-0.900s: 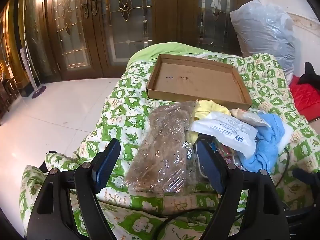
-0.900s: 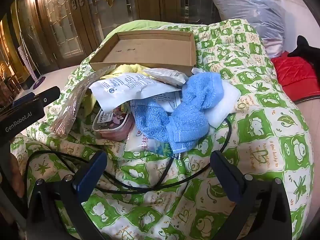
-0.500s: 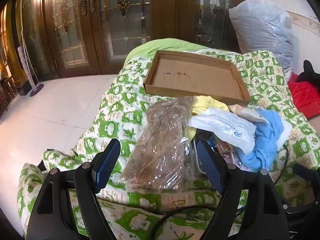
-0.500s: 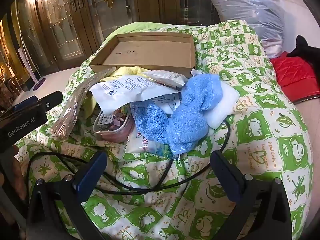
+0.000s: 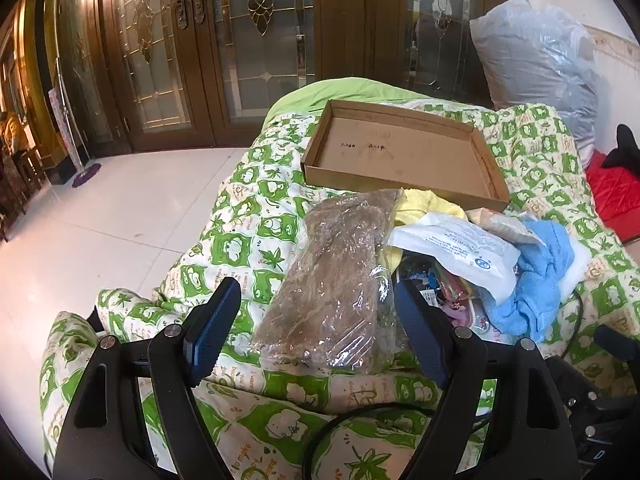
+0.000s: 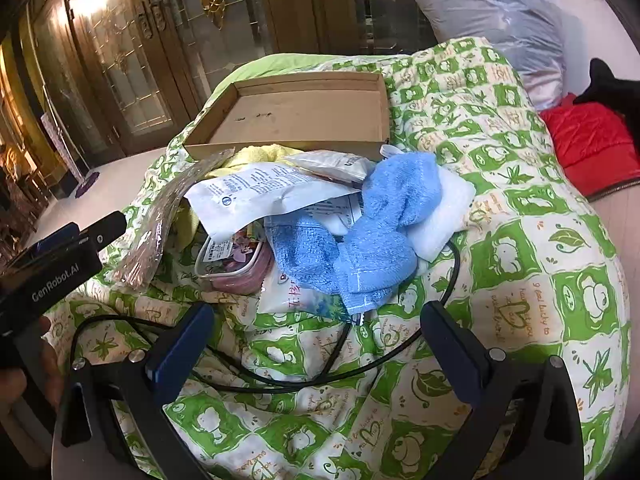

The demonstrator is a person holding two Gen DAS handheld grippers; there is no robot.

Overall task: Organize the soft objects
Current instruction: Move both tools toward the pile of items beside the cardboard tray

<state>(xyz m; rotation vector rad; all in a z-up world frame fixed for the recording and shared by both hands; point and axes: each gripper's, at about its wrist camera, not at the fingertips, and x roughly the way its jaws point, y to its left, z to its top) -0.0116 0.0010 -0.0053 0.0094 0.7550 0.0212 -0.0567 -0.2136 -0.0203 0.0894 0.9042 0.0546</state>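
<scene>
A pile of soft things lies on the green-and-white quilt (image 5: 248, 216) in front of a shallow cardboard tray (image 5: 400, 156). In the left wrist view a brown furry item in clear plastic (image 5: 336, 276) lies just ahead of my left gripper (image 5: 316, 320), which is open, its pads apart from the bag. Beside it are a yellow cloth (image 5: 424, 204), a white printed pouch (image 5: 456, 244) and a blue towel (image 5: 536, 276). In the right wrist view my right gripper (image 6: 316, 340) stands wide open, short of the blue towel (image 6: 372, 224), white pouch (image 6: 256, 192) and tray (image 6: 304, 116).
A black cable (image 6: 320, 376) loops over the quilt between the right fingers. A pink lidded tub (image 6: 236, 260) sits under the pouch. A grey plastic sack (image 5: 536, 60) and red fabric (image 5: 616, 192) lie at the right. Wooden glass doors (image 5: 248, 40) and white floor are at the left.
The left gripper's view has drawn back and shifted left a little, so the pile sits slightly farther right. The right gripper has barely moved. Both stay open.
</scene>
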